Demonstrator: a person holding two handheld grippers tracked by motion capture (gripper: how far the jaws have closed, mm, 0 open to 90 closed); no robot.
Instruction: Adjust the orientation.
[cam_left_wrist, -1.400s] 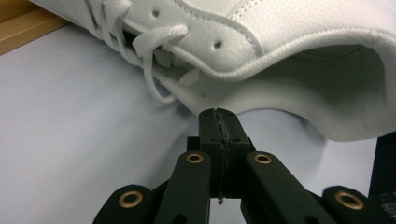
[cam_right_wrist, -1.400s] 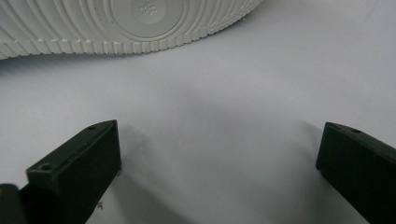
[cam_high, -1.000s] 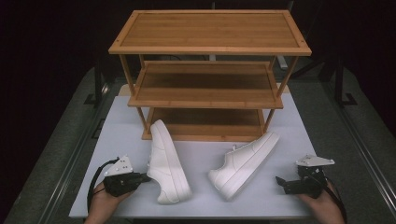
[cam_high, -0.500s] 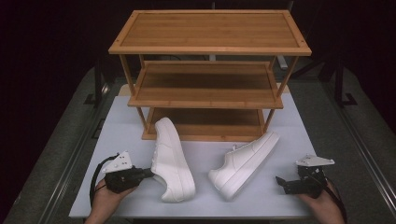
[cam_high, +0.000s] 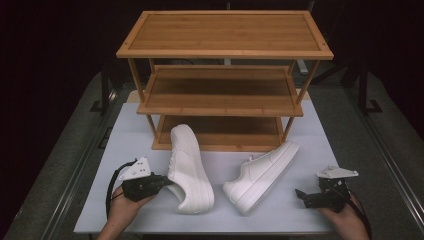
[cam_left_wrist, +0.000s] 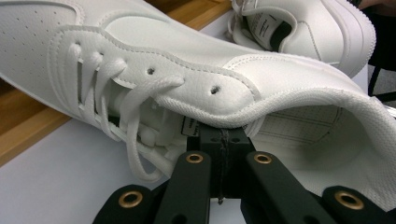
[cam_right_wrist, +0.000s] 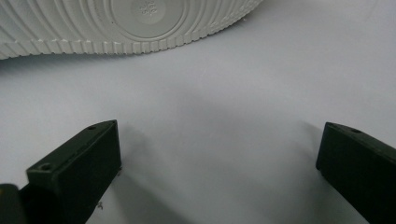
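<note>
Two white shoes lie before the rack (cam_high: 220, 107); left gripper (cam_high: 162, 182) pinches the left shoe (cam_high: 190, 170), seemingly its collar; right gripper (cam_high: 301, 194) gapes.

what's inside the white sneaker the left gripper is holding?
Inside the white leather sneaker: a white tongue label, loose lace ends and pale lining. The left gripper pinches its collar, jaws closed. The toe interior is hidden by the upper.
</note>
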